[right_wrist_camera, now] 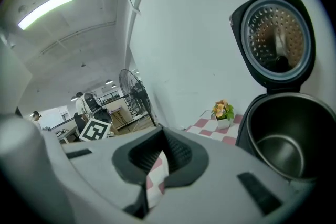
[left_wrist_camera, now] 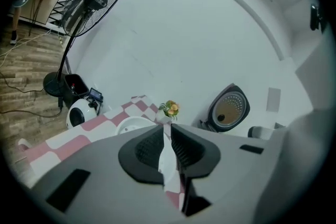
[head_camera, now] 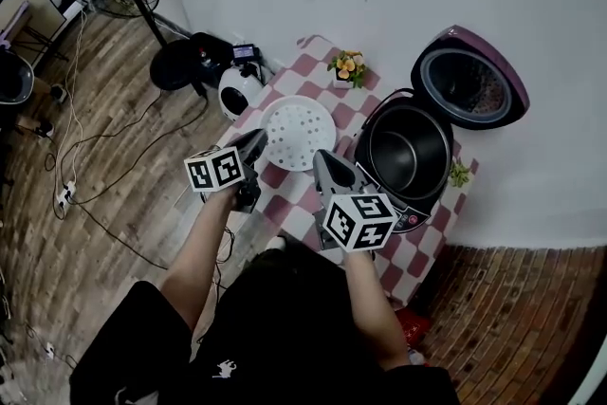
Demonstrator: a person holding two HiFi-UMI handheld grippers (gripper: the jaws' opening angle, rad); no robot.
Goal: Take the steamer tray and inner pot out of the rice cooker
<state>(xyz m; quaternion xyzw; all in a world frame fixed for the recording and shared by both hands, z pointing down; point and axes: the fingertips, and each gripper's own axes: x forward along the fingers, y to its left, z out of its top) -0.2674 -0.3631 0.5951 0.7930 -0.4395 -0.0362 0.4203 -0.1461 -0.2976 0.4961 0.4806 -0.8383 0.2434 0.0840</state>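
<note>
Head view first: the steamer tray (head_camera: 298,133) is already out, lying flat on the checked bench (head_camera: 285,199) just left of the rice cooker (head_camera: 408,215), where it's clear of the pot's way out. The inner pot (head_camera: 410,152) sits down in the cooker body with the lid (head_camera: 471,76) thrown back, so that half of the job looks undone. The left gripper (head_camera: 254,143) hangs by the tray's near-left edge, and the right gripper (head_camera: 324,162) hangs between tray and cooker. Over to the left gripper view: its fingers (left_wrist_camera: 149,147) stand a slit apart with only cloth showing through and nothing carried. They're released, sensibly, since the tray is down. Right gripper view: its fingers (right_wrist_camera: 181,157) are clenched together on nothing. The pot's dark rim gapes just to the right, likely the next target. They'd need to part to take it.
</note>
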